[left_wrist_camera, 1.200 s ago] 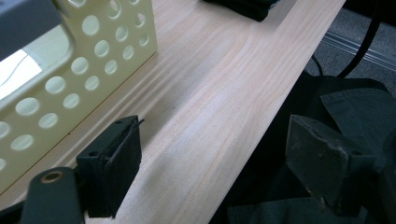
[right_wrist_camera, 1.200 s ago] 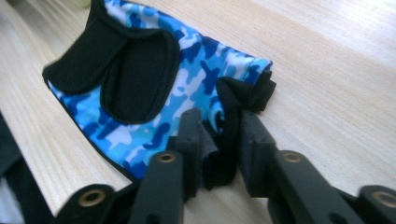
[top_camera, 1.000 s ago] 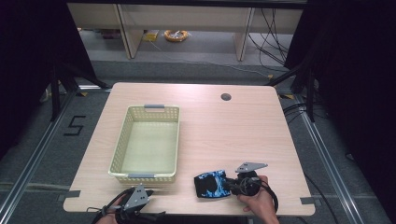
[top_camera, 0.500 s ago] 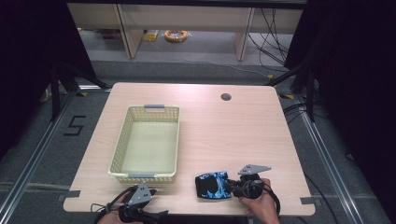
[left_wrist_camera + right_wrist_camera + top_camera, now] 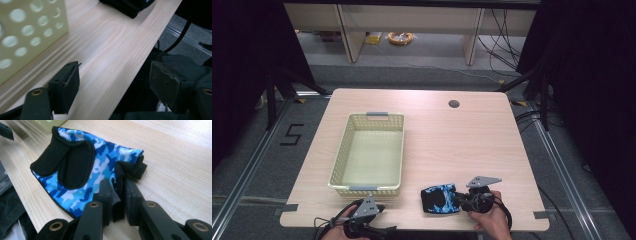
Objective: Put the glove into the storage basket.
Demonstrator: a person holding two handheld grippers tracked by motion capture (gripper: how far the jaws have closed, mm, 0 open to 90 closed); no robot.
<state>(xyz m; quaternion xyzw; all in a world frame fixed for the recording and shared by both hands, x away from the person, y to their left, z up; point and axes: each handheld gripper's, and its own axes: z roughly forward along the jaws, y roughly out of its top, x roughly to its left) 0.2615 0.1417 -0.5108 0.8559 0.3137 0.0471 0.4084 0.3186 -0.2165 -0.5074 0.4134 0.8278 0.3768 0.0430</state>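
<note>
Pale wood runs under everything, a table [image 5: 452,145] with a cable hole [image 5: 454,104] near its far edge and dark floor around it. On its left half stands a cream basket [image 5: 368,152], perforated and empty as far as I can see.

In my right gripper [image 5: 117,195] I have the glove [image 5: 82,167], a blue camouflage one with black trim and a black strap. My pads are pinched narrow on a fold of its black edge, near the finger end, and the rest of it lies flat on the wood. From above, the glove [image 5: 439,198] sits close to the near edge, right of the basket and apart from it, with the right gripper [image 5: 465,201] at its right end.

My left gripper [image 5: 113,82] is at the near edge just below the basket's front corner, jaws wide with nothing between them, though they have just been closing a little. From above, the left gripper [image 5: 379,207] sits near the basket's front wall.

The risk, I think, is my hold: I have only a thin fold, so if I lift quickly the fabric could slide out and the glove drop, perhaps off the near edge. A hanging glove could also catch on the basket rim and drape over it rather than land inside. My left jaws are near enough to nudge the basket.
</note>
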